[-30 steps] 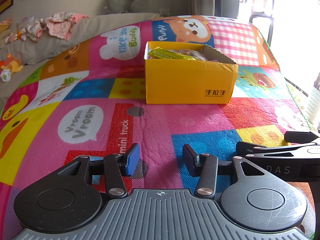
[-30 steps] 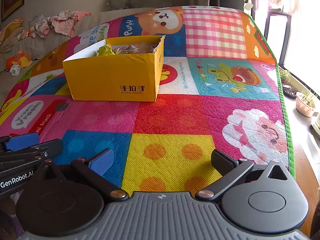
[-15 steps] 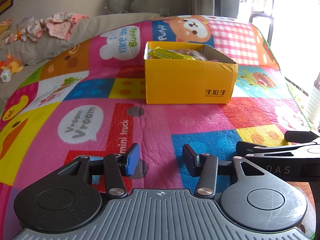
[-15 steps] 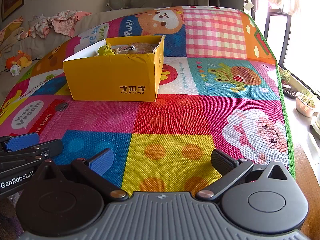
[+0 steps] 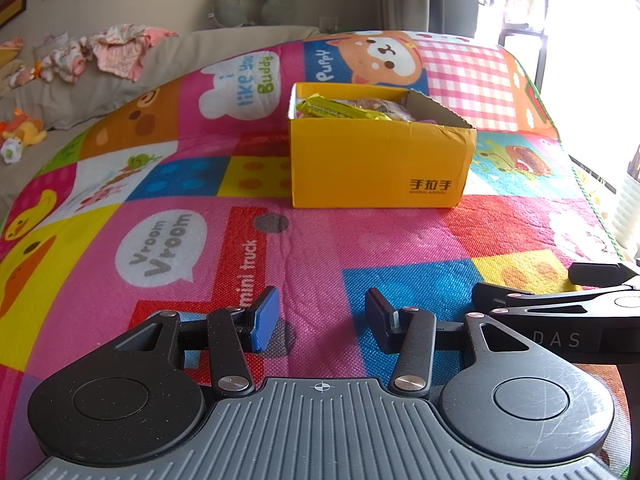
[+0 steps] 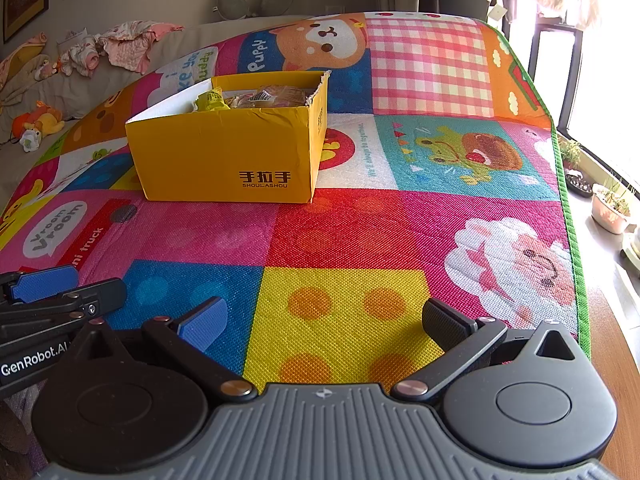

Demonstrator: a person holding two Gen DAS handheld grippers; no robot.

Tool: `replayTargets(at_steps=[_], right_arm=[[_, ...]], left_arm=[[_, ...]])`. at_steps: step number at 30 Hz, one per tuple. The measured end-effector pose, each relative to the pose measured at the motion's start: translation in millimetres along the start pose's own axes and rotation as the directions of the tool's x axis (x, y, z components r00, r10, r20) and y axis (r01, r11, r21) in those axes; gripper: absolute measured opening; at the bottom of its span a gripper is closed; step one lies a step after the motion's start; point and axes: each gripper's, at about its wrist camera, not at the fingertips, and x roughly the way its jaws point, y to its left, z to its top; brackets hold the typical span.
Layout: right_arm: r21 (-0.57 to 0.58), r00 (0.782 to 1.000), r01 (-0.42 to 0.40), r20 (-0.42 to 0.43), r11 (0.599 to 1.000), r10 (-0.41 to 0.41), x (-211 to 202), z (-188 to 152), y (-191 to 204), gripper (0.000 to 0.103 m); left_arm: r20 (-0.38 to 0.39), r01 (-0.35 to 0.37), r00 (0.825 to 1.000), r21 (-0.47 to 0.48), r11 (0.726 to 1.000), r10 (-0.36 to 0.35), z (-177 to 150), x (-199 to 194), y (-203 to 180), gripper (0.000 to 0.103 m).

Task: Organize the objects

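Play mat (image 5: 360, 248): patchwork cartoon print, covers the whole working surface; bears the entries below.

Yellow cardboard box (image 5: 380, 164): open top, the landmark here. It sits mid-mat, long printed side facing both tools. Snack packets (image 5: 344, 109) lie inside, a yellow wrapper uppermost (the rest too crumpled to name); no loose item shows on the mat around the box.

Right tool (image 6: 324, 324): well short of the box, which lies ahead and to its left. Jaws spread wide, nothing between them.

Left tool (image 5: 322, 320): equally short of the box, which lies ahead and slightly to its right, so likely the better aligned of the two. Jaws partly apart, empty.

Change from the earlier frames: none; box, both tools and jaw gaps match.
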Motion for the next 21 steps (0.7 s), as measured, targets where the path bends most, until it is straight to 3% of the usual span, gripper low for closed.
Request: replayTargets(at_steps=[21], right_arm=[[0.0, 1.0, 0.0, 0.0, 1.0, 0.0, 0.0, 0.3, -0.4, 0.103]], left_arm=[[0.0, -0.001, 1.0, 0.011, 1.0, 0.001, -0.2, 0.2, -0.8, 0.052]])
